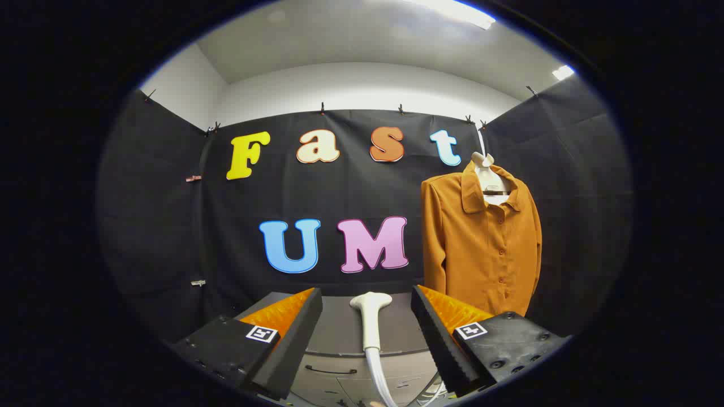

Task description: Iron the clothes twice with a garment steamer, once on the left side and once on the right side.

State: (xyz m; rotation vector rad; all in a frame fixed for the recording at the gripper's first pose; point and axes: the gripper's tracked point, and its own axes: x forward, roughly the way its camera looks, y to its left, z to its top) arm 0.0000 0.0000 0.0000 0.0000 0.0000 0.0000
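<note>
Black booth cloth backs the wide-open tool (366, 316), empty, steamer head (370, 316) between its fingers, untouched.

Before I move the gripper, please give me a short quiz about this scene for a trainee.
1. True or false: the gripper is shut on the steamer head.
2. The shirt hangs on: A) a chair B) a hanger C) a hook on the cabinet.
3. Fill in: the steamer head stands ___ the two fingers.

Key: 1. False, the fingers are apart and not touching it. 2. B. 3. between.
</note>
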